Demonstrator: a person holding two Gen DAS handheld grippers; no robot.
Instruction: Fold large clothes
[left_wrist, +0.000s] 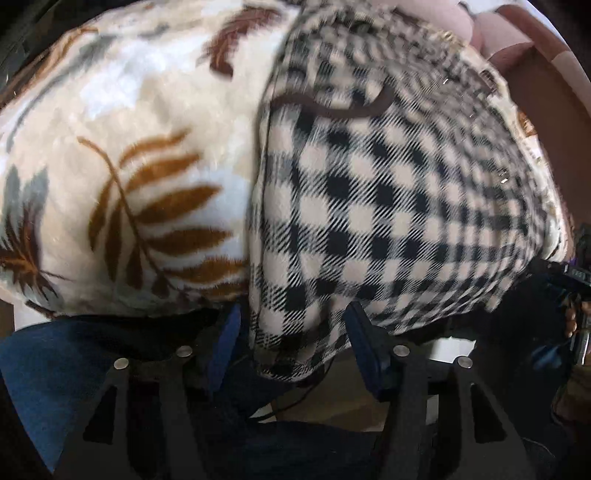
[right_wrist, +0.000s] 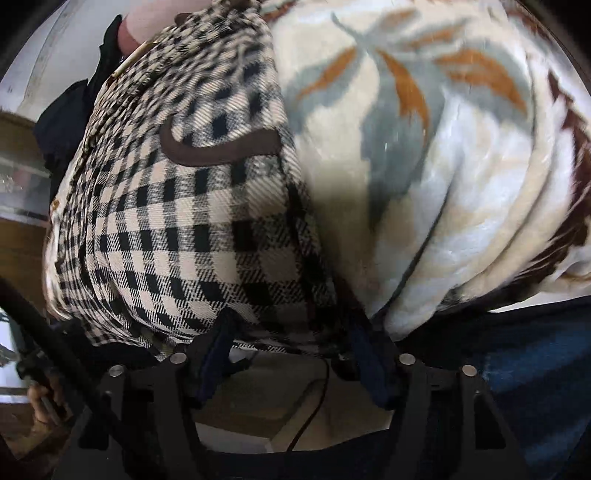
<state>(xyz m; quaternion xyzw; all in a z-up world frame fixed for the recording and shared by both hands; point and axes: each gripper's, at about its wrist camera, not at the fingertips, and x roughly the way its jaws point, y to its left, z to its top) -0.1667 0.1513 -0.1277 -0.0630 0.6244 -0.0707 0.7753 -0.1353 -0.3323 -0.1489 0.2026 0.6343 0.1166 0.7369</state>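
Here both grippers' fingers (left_wrist: 360, 325) (spread wide) seemingly straddle the checked garment (left_wrist: 369, 206).

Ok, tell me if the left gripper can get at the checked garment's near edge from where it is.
Probably yes. The left gripper is open, and the near edge of the checked garment hangs between its fingers with nothing in front. It lies on the leaf-print blanket.

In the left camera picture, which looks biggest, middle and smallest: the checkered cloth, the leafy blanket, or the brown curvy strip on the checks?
Largest to smallest as they look:
1-2. checkered cloth and leafy blanket: too alike to rank, and closeness distorts.
3. brown strip: clearly smallest.
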